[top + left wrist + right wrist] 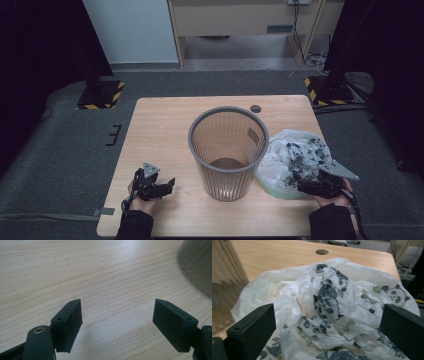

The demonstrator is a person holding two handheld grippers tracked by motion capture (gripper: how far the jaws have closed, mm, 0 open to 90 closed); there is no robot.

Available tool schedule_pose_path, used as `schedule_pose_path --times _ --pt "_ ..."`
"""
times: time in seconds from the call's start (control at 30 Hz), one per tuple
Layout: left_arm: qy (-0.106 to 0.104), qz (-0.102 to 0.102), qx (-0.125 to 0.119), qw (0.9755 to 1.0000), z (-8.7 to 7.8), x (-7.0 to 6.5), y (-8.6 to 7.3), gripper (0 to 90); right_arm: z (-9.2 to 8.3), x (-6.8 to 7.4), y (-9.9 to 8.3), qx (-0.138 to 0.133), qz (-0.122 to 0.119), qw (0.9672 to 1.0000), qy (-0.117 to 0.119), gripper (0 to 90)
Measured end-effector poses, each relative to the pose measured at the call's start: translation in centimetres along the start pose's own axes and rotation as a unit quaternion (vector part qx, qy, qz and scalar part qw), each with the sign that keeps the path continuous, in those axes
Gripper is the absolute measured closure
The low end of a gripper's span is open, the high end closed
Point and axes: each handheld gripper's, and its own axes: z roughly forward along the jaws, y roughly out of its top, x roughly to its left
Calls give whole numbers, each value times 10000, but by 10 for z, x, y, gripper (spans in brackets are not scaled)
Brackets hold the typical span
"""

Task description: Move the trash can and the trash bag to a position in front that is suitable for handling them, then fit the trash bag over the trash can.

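Presently noted:
Bag: crumpled panda-print plastic bag [295, 157] lies on the bench [160, 130], right of the bin, touching it.
Bin: ribbed wastebasket [227, 150] upright, mid-bench.
Right gripper [312, 184]: at the bag's near edge; jaws apart, bag between them, not pinched.
Left gripper [159, 187]: low over bare bench; jaws apart, nothing between.

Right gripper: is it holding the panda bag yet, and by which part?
Nothing is held. The right gripper stands open, its jaws either side of the crumpled plastic bag without pressing it. The left gripper is open over bare table.
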Motion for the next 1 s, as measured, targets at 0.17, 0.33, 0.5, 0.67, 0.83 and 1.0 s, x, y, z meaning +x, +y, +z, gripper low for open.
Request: schedule_pose_path --times 0.17,0.33,0.5,0.67,0.83,1.0 --pt "30 28 39 10000 2 0 0 231 9 2 -4 162 -114 9998 -6 5" --pt "50 65 70 9999 6 0 1 219 27 -2 -10 542 -189 9983 -56 14" --pt "19 25 187 9998 11 1 1 202 42 -4 -20 1000 3 9948 192 85" --pt "45 89 217 9997 14 1 2 202 46 -6 -24 1131 102 9927 398 226" --pt "48 136 295 9995 17 -1 1 202 49 -5 -27 1165 78 9923 420 391" --pt "36 141 303 9994 17 -1 2 202 57 1 -24 1209 -94 9917 427 663"
